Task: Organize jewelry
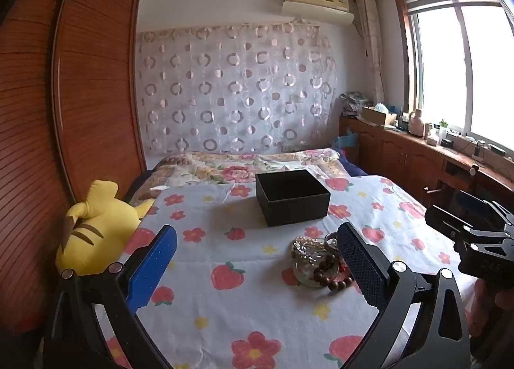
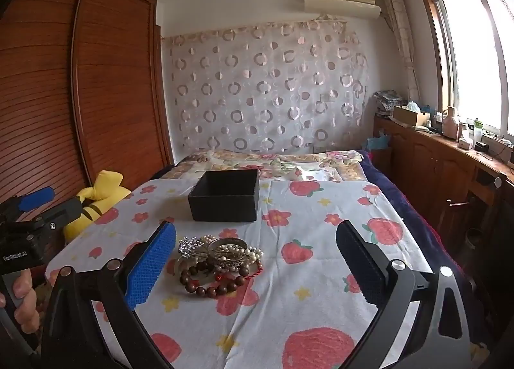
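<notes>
Both grippers spread to full width, nothing between the pads, nothing held. Left gripper (image 1: 257, 259) and right gripper (image 2: 256, 256) each hang above the cloth, angled slightly down.

Jewelry pile (image 2: 220, 261) lies on the strawberry-and-flower sheet (image 2: 321, 288), nearer than the black box (image 2: 225, 197) and well apart from it. Box is open-topped, square, matte black, thin-walled; interior looks dark, contents cannot be judged.

Right wrist view: pile sits just beside the blue left finger, fully visible. Items told apart here: dark brown round-bead bracelet (image 2: 212, 285) at the near edge, chased silver-toned bangle (image 2: 228, 250) on top, pearl strand (image 2: 253, 255) to its right, red cord (image 2: 253, 272), a silvery cluster piece at far left. This view also catches the other gripper at left edge with the person's hand (image 2: 22, 301) on its handle.

Left wrist view: same pile (image 1: 316, 261) is pushed toward the black right finger, which covers its right side; a rounded glassy or jade-like ring (image 1: 305, 275), possibly a bangle, shows under the beads, unclear in the other view. The right gripper's body shows at the right edge.

Yellow plush toy (image 1: 93, 227) lies at the sheet's left side, against the slatted wooden wardrobe (image 1: 93, 79). Finger pads: blue, dimpled rubber; opposite pad dark, same texture.
</notes>
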A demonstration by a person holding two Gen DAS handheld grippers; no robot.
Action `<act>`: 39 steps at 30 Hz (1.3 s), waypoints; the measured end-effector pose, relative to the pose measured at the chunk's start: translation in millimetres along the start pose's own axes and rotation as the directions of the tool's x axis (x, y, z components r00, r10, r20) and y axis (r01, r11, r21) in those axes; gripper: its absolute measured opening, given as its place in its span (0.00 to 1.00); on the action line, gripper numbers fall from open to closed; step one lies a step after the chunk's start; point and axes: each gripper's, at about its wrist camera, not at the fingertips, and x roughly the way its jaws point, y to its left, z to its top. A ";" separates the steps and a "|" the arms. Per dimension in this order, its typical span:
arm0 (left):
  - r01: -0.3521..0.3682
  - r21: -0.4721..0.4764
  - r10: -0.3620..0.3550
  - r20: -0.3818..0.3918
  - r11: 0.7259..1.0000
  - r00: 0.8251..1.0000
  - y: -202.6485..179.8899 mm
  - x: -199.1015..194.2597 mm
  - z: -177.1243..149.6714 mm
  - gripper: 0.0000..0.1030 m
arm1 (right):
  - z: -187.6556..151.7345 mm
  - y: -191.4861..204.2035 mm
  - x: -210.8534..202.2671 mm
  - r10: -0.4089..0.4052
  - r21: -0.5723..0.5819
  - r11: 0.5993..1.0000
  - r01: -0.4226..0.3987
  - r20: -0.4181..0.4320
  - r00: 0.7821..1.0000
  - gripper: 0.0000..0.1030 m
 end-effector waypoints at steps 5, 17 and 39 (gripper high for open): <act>0.001 0.000 -0.001 0.005 1.000 1.000 -0.2 -2.2 3.3 0.94 | -1.2 1.9 -0.2 -0.003 0.001 1.000 0.003 0.004 1.000 0.98; 0.001 -0.002 -0.001 0.010 1.000 1.000 2.0 -7.5 5.9 0.94 | 0.1 6.1 -8.5 -0.004 -0.001 1.000 0.004 0.011 1.000 0.98; 0.003 -0.002 -0.003 0.012 1.000 1.000 2.9 -7.9 5.5 0.94 | 1.8 9.4 -11.9 -0.004 -0.003 1.000 0.004 0.016 1.000 0.98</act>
